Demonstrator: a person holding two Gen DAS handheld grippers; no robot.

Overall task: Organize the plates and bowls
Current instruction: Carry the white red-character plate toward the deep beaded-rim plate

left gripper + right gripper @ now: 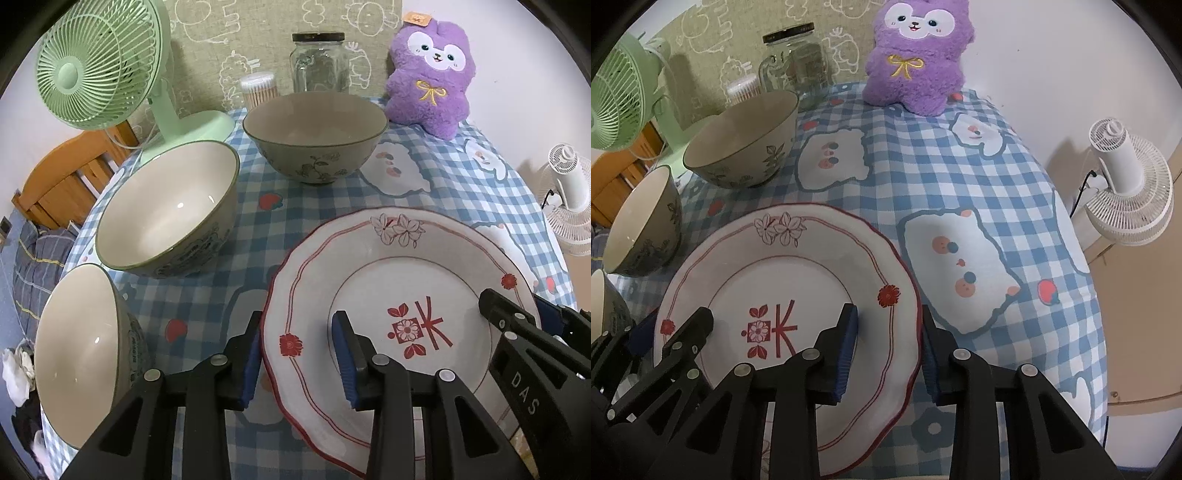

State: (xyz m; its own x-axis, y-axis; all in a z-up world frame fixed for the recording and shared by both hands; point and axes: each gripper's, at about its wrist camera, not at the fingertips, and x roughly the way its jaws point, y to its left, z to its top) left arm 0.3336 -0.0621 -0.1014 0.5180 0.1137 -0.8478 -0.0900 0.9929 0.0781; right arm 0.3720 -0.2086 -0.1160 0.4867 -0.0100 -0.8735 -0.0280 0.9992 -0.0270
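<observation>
Two grips, one plate: both grippers straddle opposite sides of the rim of the white scalloped ceramic plate with red trim and red flower motifs (pixel 388 295), which sits low and right of centre in the left wrist view and low and left in the right wrist view.
Plate position: on the blue-and-white checked tablecloth (pixel 960 184); whether it rests flat or is lifted slightly I cannot tell.
Left gripper (pixel 301 362): one blue pad (pixel 345 363) lies over the plate's inner face, the other just outside the left rim, so the rim runs between the fingers; narrow gap, judged clamped on the rim.
Right gripper (pixel 888 354): mirror arrangement on the right rim, one pad inside, one outside; judged clamped likewise.
Key relation: the plate spans between the two hands, each equally near its own edge, so any lift must be level and shared.
Bowls: three grey-green ceramic bowls with dark floral print, the nearest bowl (pixel 81 354) at lower left, the middle bowl (pixel 166 210) above it, the far bowl (pixel 314 136) upper centre, all apart from the plate.
Background: mint-green desk fan (pixel 96 66), glass jar with black lid (pixel 319 62), purple plush toy (pixel 430 74), white floor fan (pixel 1126 192).
Risk: uneven pull could twist the plate out of a pad.
</observation>
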